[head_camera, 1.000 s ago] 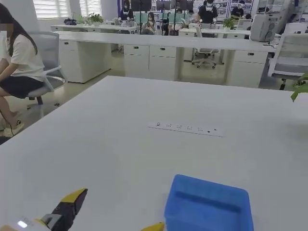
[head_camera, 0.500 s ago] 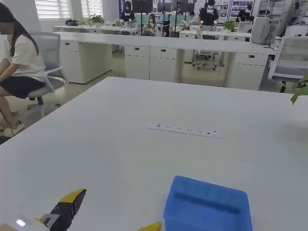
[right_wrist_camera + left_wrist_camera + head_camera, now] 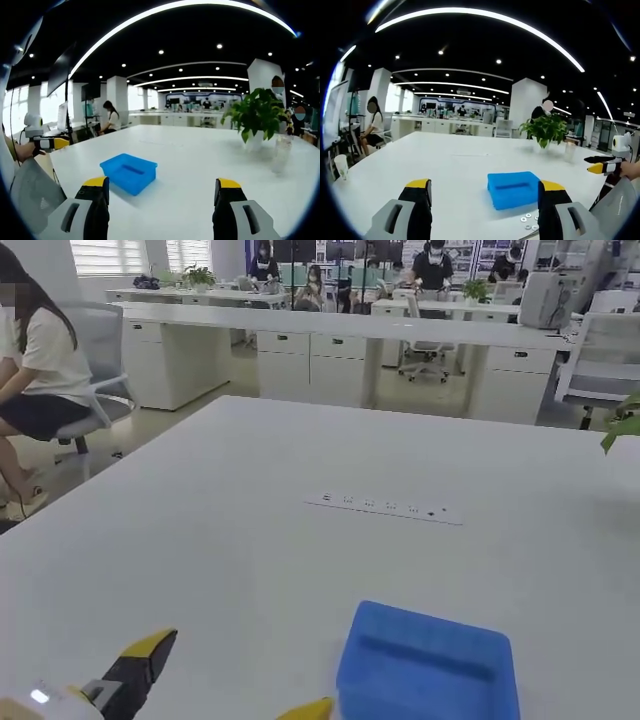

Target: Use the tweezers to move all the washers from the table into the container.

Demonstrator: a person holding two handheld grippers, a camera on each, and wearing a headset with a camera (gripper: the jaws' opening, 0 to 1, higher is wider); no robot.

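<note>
1. Blue plastic container (image 3: 428,665) sits on the white table (image 3: 250,540), near the edge closest to the person, and its open top faces up.
2. Silver washers (image 3: 527,219) lie in a small cluster on the table. They are just in front of the container's near corner and close to the inner side of one jaw in the left gripper view.
3. Left gripper (image 3: 485,190) has its jaws spread wide with nothing between them. The container stands ahead of it, nearer one jaw than the other.
4. Right gripper (image 3: 162,184) is also spread wide and holds nothing. In its view the container lies ahead, beyond one jaw.
5. Each gripper view catches the other gripper off to one side, its yellow tips showing.
6. A flat power strip (image 3: 385,508) is set into the table beyond the container.
7. A potted plant (image 3: 257,117) stands further along the table, well apart from the container.
8. A seated person (image 3: 35,370) is off to the left, away from the table.
</note>
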